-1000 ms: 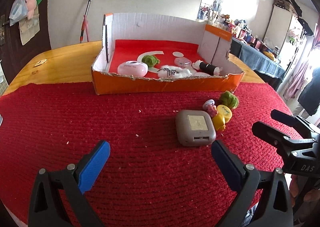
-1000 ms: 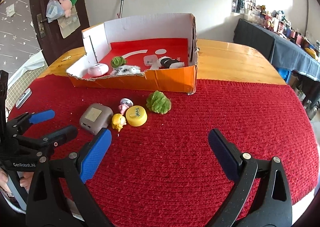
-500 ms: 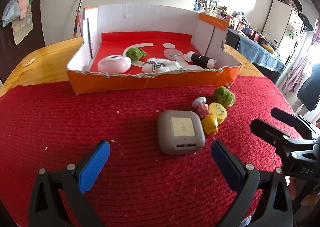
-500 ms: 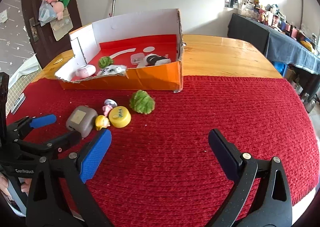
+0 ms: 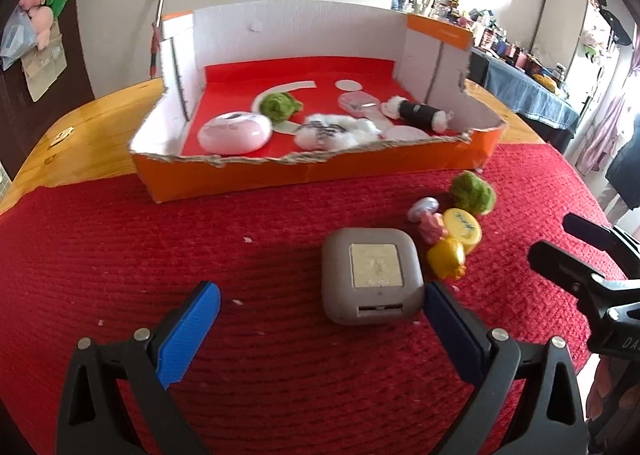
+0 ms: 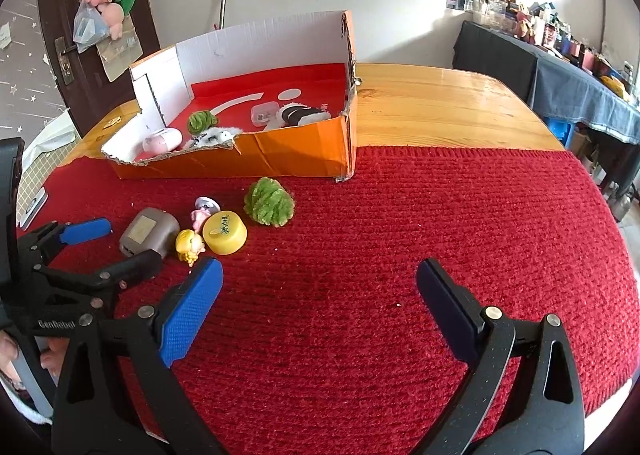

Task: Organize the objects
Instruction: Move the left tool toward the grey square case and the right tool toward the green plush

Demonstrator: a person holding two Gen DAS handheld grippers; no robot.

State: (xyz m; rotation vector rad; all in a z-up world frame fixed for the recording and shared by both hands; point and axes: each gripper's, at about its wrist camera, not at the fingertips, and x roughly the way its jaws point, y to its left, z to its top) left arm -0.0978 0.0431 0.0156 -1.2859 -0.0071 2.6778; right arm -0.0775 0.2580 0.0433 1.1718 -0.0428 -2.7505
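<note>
The left gripper (image 5: 320, 311) hung low over the red knitted cloth (image 5: 120, 255), its blue-padded jaws spread wide and holding nothing. The grey rounded-square case with a pale label (image 5: 372, 275) lay on the cloth just ahead, toward the right-hand finger (image 5: 452, 331) (whether that pad touched the case could not be told). The right gripper (image 6: 320, 295) was likewise spread and empty, over bare cloth to the right of the loose items.

Just beyond the case, a tight cluster lay on the cloth: a small yellow figurine (image 5: 446, 257), a small pink figurine (image 5: 432, 225), a yellow round lidded tin (image 5: 464, 225) and a small pale disc-shaped object (image 5: 422, 207). A green fuzzy ball (image 5: 472, 193) sat behind the tin, close to it.

Farther on stood the orange cardboard box with a torn front edge (image 5: 304, 175), its floor red and its inner walls white. Inside were a pink oval case (image 5: 234, 133), a second green fuzzy ball (image 5: 278, 107), a white fluffy item (image 5: 336, 131), a small clear plastic case (image 5: 358, 102) and a black cylinder with white furry ends (image 5: 420, 113).

The box rested partly on the cloth, partly on the wooden table (image 6: 440, 111).
</note>
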